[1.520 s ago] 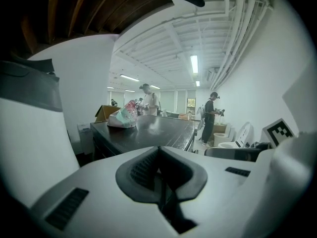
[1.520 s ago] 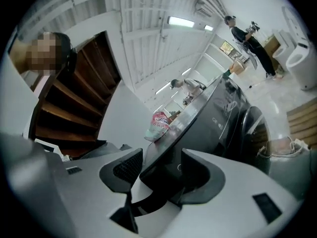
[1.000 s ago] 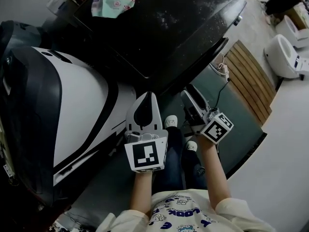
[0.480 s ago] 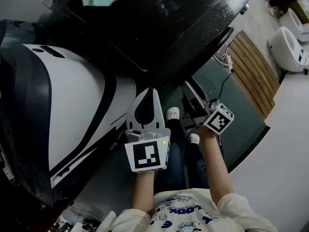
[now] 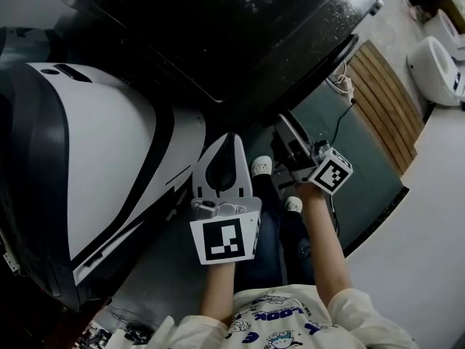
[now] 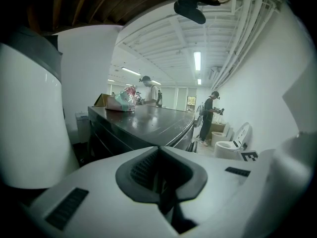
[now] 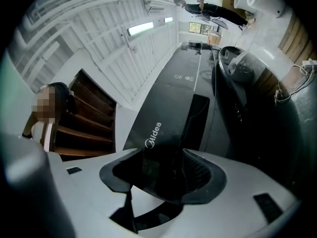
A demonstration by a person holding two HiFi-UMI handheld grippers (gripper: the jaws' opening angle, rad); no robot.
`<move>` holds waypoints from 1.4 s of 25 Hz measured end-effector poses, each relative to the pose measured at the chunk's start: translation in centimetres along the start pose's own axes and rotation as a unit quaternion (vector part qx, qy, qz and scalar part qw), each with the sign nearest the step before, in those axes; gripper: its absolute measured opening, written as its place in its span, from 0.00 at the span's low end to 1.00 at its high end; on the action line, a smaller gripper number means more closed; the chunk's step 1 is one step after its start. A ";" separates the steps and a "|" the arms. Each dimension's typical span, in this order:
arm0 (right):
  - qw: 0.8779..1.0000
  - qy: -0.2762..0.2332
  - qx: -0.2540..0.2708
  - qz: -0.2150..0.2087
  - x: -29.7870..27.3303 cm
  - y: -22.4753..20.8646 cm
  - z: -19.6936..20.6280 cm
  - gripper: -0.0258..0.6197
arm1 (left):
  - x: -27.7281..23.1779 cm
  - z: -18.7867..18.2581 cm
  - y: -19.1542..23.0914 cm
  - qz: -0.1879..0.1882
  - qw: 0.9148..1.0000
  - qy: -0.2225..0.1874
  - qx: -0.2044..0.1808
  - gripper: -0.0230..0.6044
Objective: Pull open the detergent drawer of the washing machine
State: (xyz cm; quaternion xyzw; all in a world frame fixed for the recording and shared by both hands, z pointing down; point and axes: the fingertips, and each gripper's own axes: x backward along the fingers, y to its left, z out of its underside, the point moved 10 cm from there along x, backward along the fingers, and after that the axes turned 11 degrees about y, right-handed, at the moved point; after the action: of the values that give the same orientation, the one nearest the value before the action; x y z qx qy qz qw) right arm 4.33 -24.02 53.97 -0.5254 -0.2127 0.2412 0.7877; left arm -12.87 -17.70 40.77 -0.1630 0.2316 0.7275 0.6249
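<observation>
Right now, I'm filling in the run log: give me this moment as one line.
phase: grasp | right claw: shut on dark glossy Midea-marked panel | left claw: shut, empty | pull: cannot tell

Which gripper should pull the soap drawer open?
Right. The right gripper has the dark Midea drawer front between its jaws. The left gripper is shut, empty, and points past the washer.

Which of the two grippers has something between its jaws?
The right gripper: its jaws are closed on the dark drawer front marked Midea. The left gripper has its jaws together, empty.
</observation>
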 end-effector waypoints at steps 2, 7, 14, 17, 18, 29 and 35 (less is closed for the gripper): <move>1.000 -0.004 -0.003 -0.004 -0.2 -0.1 0.1 0.42 | 0.0 0.2 0.1 0.001 1.000 0.001 0.001 0.06; 1.000 -0.011 -0.006 -0.012 -0.7 -0.3 0.3 0.44 | 0.1 0.4 0.5 -0.001 1.000 0.003 0.003 0.06; 0.999 -0.013 -0.016 -0.045 -1.1 -0.6 0.5 0.44 | 0.4 0.6 0.8 -0.002 1.000 0.002 0.003 0.06; 0.997 -0.013 -0.020 -0.075 -1.5 -0.7 0.5 0.44 | 0.4 0.7 1.1 -0.003 1.000 0.004 0.003 0.06; 0.996 -0.015 -0.022 -0.085 -1.7 -0.7 0.6 0.44 | 0.5 0.8 1.2 -0.005 1.000 0.004 0.003 0.06; 0.987 -0.038 -0.081 -0.135 -1.9 -1.8 1.0 0.39 | 1.0 1.2 1.7 -0.013 1.000 0.007 0.009 0.06; 0.984 -0.033 -0.097 -0.144 -1.6 -2.1 1.0 0.37 | 1.5 1.3 1.4 -0.019 1.000 0.005 0.008 0.06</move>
State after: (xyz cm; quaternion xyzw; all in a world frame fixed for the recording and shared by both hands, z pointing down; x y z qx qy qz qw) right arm 2.86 -24.95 56.11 -0.5549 -0.3340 0.1211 0.7523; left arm -14.42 -15.90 41.23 -0.1660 0.2369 0.7131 0.6386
